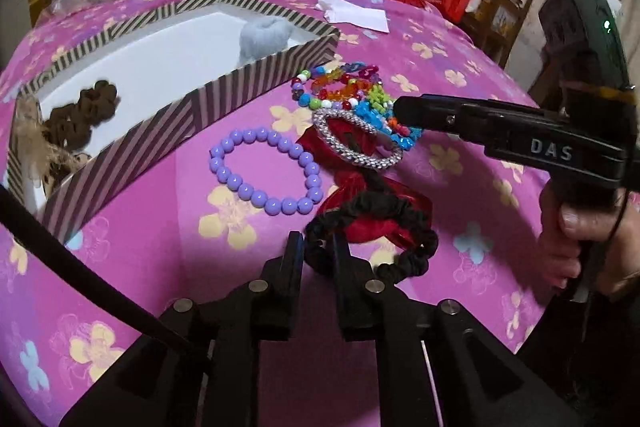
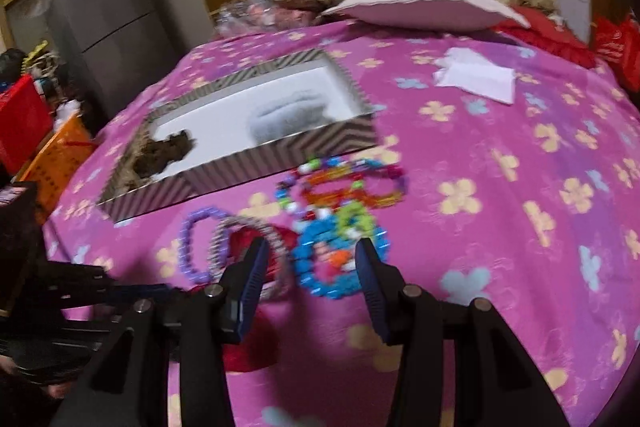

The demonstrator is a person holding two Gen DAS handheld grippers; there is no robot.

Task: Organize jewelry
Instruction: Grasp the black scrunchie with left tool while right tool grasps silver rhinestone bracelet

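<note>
Left gripper [image 1: 318,247], nearly closed, pinches black scrunchie [image 1: 384,211] at lower centre. Right gripper [image 2: 310,259], wide open and empty, hovers above blue bracelet [image 2: 340,259]. Right view blurred; beads indistinct.

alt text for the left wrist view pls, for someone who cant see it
The left gripper is closed on a black scrunchie lying on a pink flowered cloth. Just beyond lie a purple bead bracelet, a silver sparkly bracelet and colourful bead bracelets, which the right gripper reaches from the right. A striped box stands open at left.
</note>
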